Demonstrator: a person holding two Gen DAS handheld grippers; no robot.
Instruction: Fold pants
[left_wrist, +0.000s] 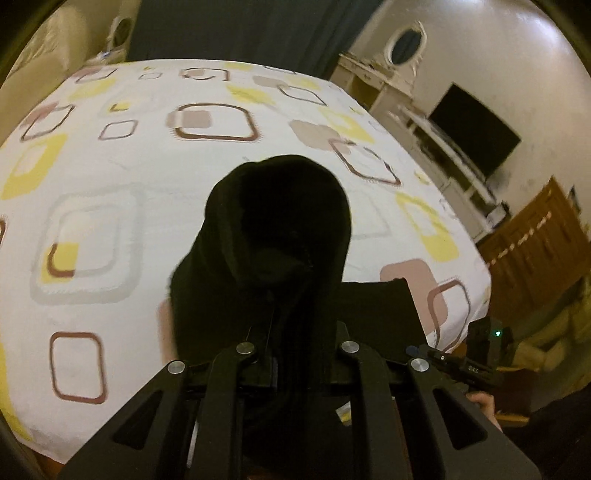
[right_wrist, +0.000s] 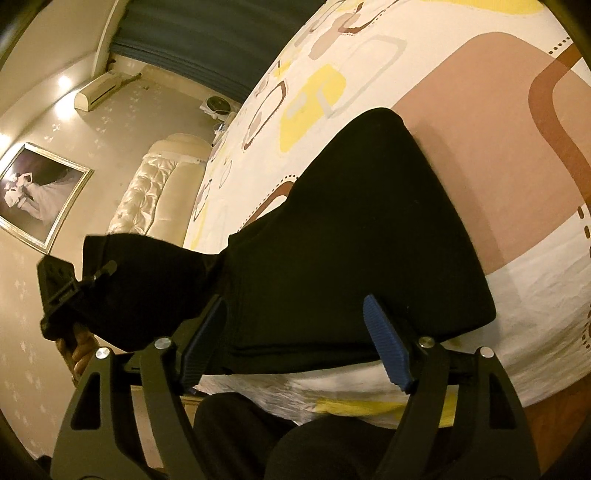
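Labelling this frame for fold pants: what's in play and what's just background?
In play:
- black pants, partly lifted off the bed sheet
- left tool, shut on the pants
- right tool, open, pads astride the pants' near edge

Background:
- TV
- white dresser with oval mirror
- framed picture
- air conditioner
- padded headboard

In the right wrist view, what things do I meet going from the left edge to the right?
Framed picture → left tool holding the black pants → cream headboard → the right tool's own blue pads, open → patterned bedsheet.
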